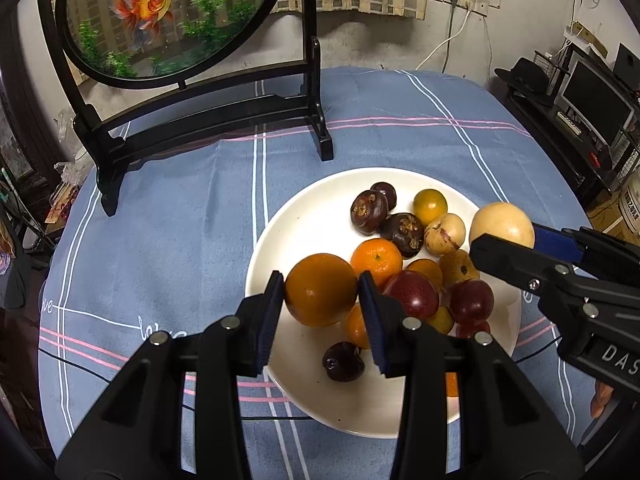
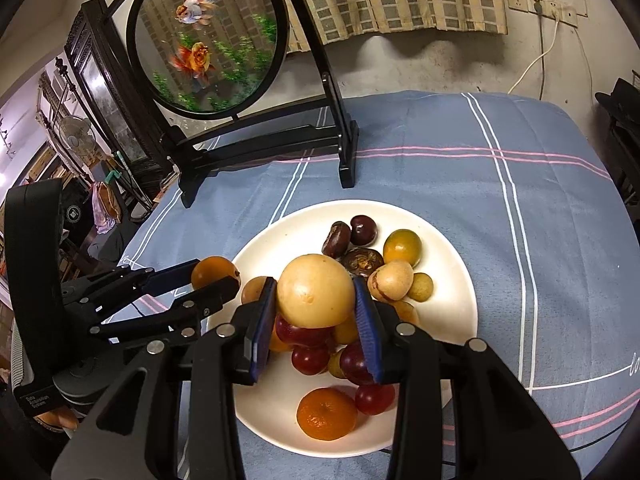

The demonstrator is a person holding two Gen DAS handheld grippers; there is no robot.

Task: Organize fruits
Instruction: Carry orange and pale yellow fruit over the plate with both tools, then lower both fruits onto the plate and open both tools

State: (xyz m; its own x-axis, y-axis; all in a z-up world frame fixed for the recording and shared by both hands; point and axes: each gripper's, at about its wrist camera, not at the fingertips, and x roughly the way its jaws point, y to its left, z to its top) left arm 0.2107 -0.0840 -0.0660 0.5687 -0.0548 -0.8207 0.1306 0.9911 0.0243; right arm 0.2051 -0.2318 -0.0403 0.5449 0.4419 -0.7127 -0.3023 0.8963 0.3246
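A white plate (image 1: 304, 216) on the blue tablecloth holds several fruits: dark brown ones (image 1: 369, 207), tangerines (image 1: 377, 261), red plums (image 1: 412, 294) and pale yellow ones (image 1: 445, 234). My left gripper (image 1: 322, 292) is shut on a large orange (image 1: 321, 295), held above the plate's left side. My right gripper (image 2: 315, 300) is shut on a large pale yellow fruit (image 2: 315, 290), held above the pile. The right gripper also shows in the left wrist view (image 1: 506, 244), and the left gripper in the right wrist view (image 2: 212, 278).
A black wooden stand with a round goldfish panel (image 1: 168, 16) stands at the back left of the table; its foot (image 1: 324, 148) is just behind the plate. A thin black cable (image 1: 80, 368) crosses the cloth in front. Shelves with monitors (image 1: 592, 100) are at the right.
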